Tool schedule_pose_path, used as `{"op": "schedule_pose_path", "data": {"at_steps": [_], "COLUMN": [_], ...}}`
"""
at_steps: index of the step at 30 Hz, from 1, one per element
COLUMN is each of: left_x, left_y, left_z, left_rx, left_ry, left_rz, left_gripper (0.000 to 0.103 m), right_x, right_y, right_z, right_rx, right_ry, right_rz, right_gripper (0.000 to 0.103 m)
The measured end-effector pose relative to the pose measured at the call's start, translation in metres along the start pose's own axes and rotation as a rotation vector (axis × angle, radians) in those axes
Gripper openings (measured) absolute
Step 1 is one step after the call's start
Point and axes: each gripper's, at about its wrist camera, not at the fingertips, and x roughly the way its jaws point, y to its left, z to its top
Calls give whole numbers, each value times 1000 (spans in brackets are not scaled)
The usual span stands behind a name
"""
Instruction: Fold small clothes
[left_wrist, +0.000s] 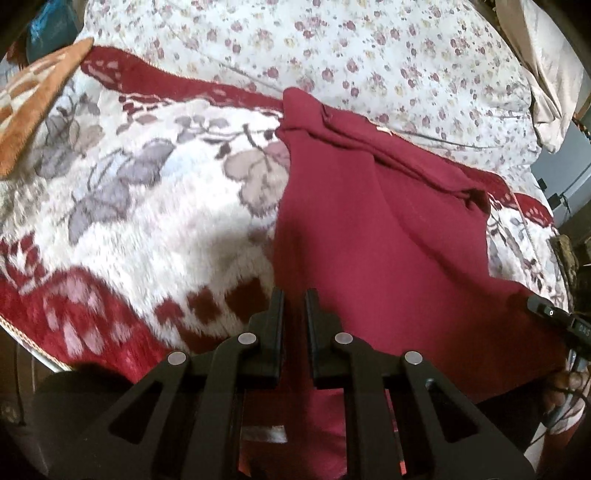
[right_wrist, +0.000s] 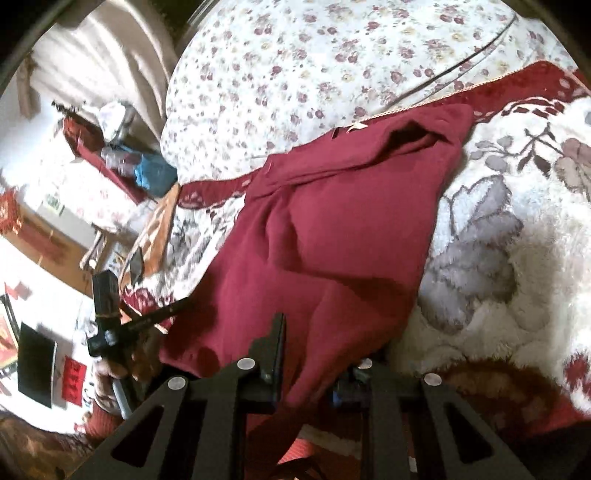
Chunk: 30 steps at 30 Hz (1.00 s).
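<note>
A dark red garment (left_wrist: 388, 236) lies spread on a floral fleece blanket (left_wrist: 155, 206), its far end bunched in folds. My left gripper (left_wrist: 294, 306) is shut on the garment's near edge, and red cloth hangs under it. In the right wrist view the same garment (right_wrist: 332, 236) runs from the far fold down to my right gripper (right_wrist: 314, 354), which is shut on the near edge; cloth drapes over the right finger and hides it. The left gripper (right_wrist: 110, 325) shows at the left of the right wrist view, and the right gripper (left_wrist: 554, 317) at the right edge of the left wrist view.
A white duvet with small flowers (left_wrist: 369, 55) lies behind the blanket. An orange patterned cloth (left_wrist: 33, 103) sits at the far left. In the right wrist view, room clutter and a blue item (right_wrist: 155, 173) stand beyond the bed's left side.
</note>
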Motion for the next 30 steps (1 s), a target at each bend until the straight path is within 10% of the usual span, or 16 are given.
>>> {"op": "schedule_pose_path", "data": {"at_steps": [17,22,30], "left_x": [8,9,21], "left_y": [15,23,11], "left_z": [-10,-24,-45], "left_rx": [-61,-113,-111], "left_ry": [62,97,165], "left_rz": [27,-18,-49], "left_gripper": [11,66,66], "right_x": [5,8,23], "right_y": [-6,-10,-21], "right_z": [-4,-5,-10], "right_rx": [2,28,68], "right_ry": [54,78,164], "right_rz": [-18,-4,4], "right_gripper": [19,19,35]}}
